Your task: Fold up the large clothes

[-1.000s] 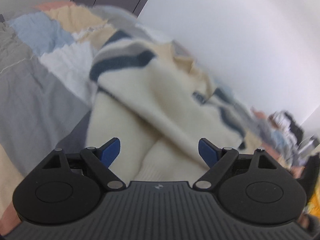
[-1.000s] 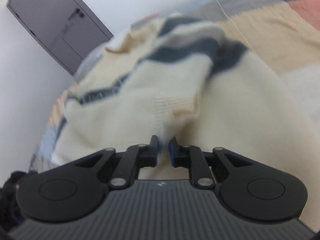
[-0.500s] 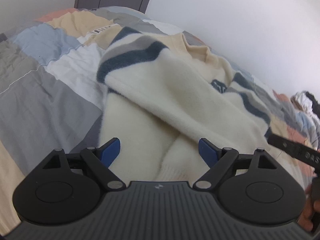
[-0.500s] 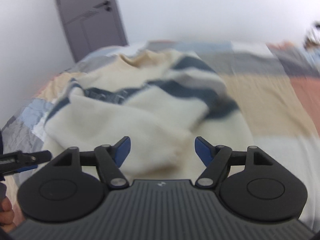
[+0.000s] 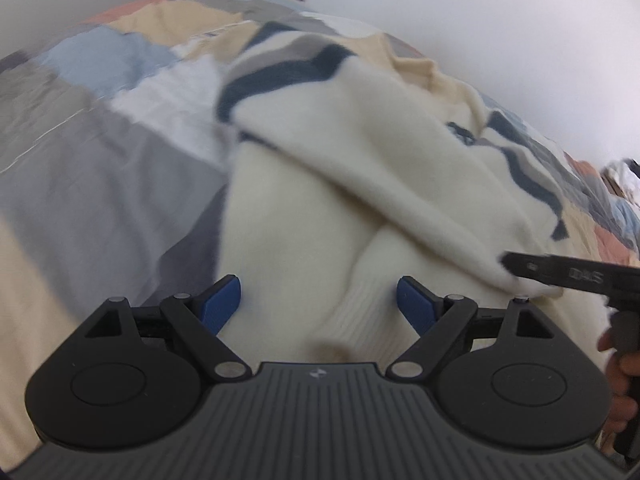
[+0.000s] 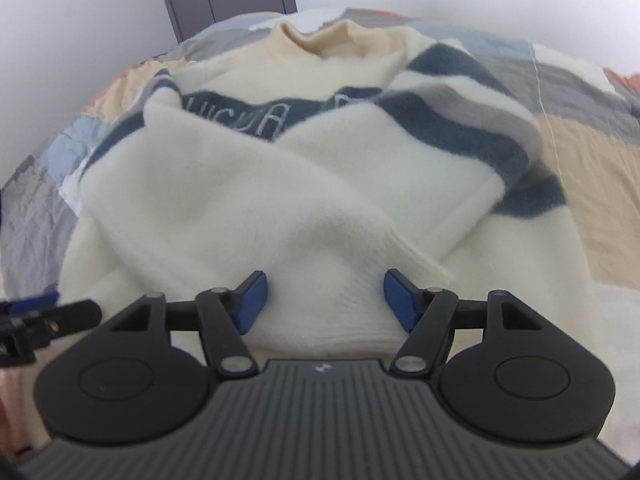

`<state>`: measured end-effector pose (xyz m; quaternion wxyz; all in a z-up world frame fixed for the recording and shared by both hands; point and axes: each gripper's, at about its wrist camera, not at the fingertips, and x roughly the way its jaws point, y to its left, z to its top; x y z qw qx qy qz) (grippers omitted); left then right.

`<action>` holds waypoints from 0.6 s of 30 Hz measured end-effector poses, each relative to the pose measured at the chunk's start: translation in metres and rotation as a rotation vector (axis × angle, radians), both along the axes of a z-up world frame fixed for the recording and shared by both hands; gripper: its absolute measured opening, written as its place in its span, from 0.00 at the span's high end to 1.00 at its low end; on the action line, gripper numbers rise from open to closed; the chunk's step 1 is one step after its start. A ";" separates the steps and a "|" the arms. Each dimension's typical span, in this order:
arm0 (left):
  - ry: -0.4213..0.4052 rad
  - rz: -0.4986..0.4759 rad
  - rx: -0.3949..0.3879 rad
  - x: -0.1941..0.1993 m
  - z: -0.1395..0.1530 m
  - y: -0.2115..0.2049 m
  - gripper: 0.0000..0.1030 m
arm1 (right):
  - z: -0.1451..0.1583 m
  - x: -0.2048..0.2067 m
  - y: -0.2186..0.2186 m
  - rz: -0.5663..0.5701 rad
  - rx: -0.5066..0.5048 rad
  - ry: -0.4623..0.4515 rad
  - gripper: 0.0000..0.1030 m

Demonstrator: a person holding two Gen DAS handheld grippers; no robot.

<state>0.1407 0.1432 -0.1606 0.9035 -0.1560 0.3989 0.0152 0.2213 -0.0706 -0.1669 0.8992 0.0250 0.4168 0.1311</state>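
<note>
Released since the earlier frame, both sleeves now lie crossed over the fluffy cream knit sweater with navy and grey stripes (image 6: 256, 200) on the patchwork quilt (image 5: 100, 168), while left gripper (image 5: 318, 300) and right gripper (image 6: 322, 300) hover above its hem with jaws apart, seemingly poised for the next fold.

On the dark blue chest stripe of your sweater (image 6: 304, 184), pale outlined letters show in the right wrist view; only something like "UCUA" can be made out, the rest hidden by folds. In the left wrist view, the right hand-held gripper (image 5: 560, 272) carries blurred white lettering you cannot read.
</note>
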 end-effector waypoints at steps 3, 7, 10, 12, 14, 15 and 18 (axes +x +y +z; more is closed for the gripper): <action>0.015 0.069 -0.003 -0.017 0.005 0.007 0.14 | 0.000 -0.018 -0.016 0.031 0.010 0.026 0.25; 0.021 0.176 -0.007 -0.036 0.016 0.019 0.14 | 0.001 -0.037 -0.047 -0.032 0.033 0.072 0.22; 0.053 0.259 -0.018 -0.050 0.021 0.032 0.14 | 0.006 -0.041 -0.084 -0.217 0.096 0.100 0.20; 0.081 0.286 -0.056 -0.058 0.021 0.038 0.14 | 0.007 -0.047 -0.110 -0.323 0.170 0.106 0.18; 0.099 0.303 -0.111 -0.063 0.022 0.042 0.14 | 0.004 -0.052 -0.135 -0.412 0.253 0.130 0.18; 0.106 0.317 -0.136 -0.065 0.023 0.043 0.14 | 0.000 -0.053 -0.145 -0.447 0.282 0.150 0.18; 0.133 0.351 -0.194 -0.064 0.023 0.043 0.14 | -0.016 -0.054 -0.170 -0.552 0.342 0.212 0.18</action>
